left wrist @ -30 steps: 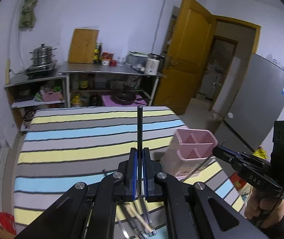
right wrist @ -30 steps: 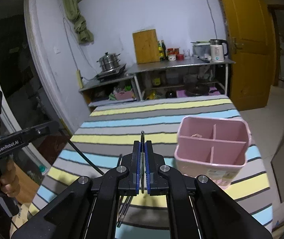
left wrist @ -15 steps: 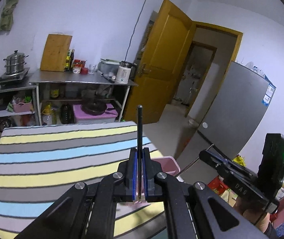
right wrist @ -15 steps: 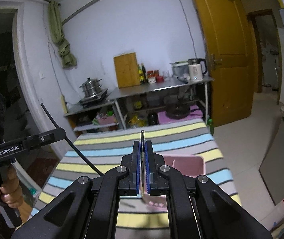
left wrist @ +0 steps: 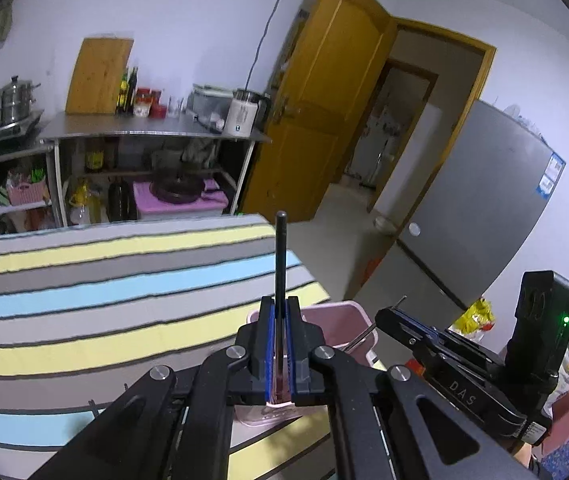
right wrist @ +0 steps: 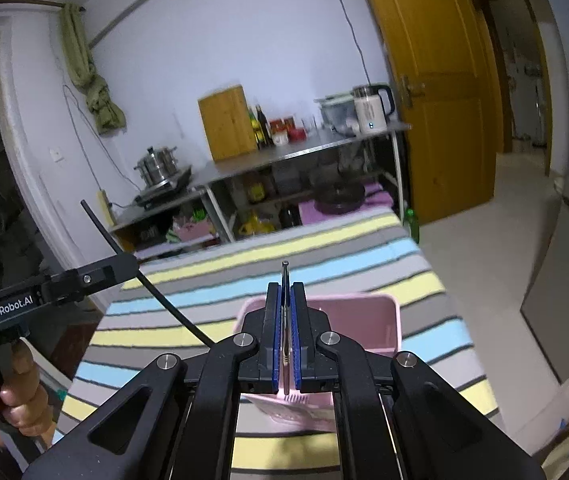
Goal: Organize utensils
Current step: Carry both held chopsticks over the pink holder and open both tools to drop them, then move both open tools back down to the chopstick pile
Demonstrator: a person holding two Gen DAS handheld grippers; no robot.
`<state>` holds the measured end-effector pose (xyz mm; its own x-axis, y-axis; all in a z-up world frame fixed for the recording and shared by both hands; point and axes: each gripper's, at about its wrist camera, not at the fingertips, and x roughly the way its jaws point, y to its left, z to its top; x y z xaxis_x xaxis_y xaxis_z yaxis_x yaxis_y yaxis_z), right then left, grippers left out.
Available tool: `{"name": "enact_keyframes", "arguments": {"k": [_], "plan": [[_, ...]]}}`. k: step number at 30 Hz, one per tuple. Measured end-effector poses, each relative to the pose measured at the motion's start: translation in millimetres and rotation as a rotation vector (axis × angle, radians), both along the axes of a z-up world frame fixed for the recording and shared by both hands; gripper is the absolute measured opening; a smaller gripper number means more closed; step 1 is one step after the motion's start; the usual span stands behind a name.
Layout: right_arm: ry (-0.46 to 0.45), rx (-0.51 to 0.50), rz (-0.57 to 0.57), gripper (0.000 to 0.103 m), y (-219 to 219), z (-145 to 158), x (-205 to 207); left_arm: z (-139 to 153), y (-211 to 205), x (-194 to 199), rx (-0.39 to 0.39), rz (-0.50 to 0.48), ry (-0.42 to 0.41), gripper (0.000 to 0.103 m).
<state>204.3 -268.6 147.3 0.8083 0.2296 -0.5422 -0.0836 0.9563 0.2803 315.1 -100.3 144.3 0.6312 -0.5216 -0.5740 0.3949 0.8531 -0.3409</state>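
Both grippers, left (left wrist: 279, 344) clamping a thin black stick (left wrist: 280, 256), right (right wrist: 285, 340) a slim metal utensil (right wrist: 284, 280), hover over the pink plastic divided caddy (right wrist: 368, 326) (neither deposited yet).

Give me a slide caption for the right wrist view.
Right claw shut on a thin metal utensil above the pink holder on a striped tablecloth.

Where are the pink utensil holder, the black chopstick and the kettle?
Pink utensil holder (right wrist: 368, 320): right wrist view, inner wall.
Black chopstick (left wrist: 281, 256): left wrist view, shaft above gripper.
Kettle (right wrist: 370, 114): right wrist view, white body.
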Motion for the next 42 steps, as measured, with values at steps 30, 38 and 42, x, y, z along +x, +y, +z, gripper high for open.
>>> {"name": "enact_keyframes", "arguments": {"k": [30,38,42], "plan": [[0.032,-0.003,-0.048,0.018,-7,-15,-25,-20,41,-41,0.001,0.080,-0.016,0.014],[0.009,0.007,0.023,0.018,12,-13,-56,-25,77,-87,0.048,0.150,-0.068,0.014],[0.006,0.007,0.062,0.018,24,-15,-69,-39,97,-106,0.059,0.190,-0.053,0.014]]}}
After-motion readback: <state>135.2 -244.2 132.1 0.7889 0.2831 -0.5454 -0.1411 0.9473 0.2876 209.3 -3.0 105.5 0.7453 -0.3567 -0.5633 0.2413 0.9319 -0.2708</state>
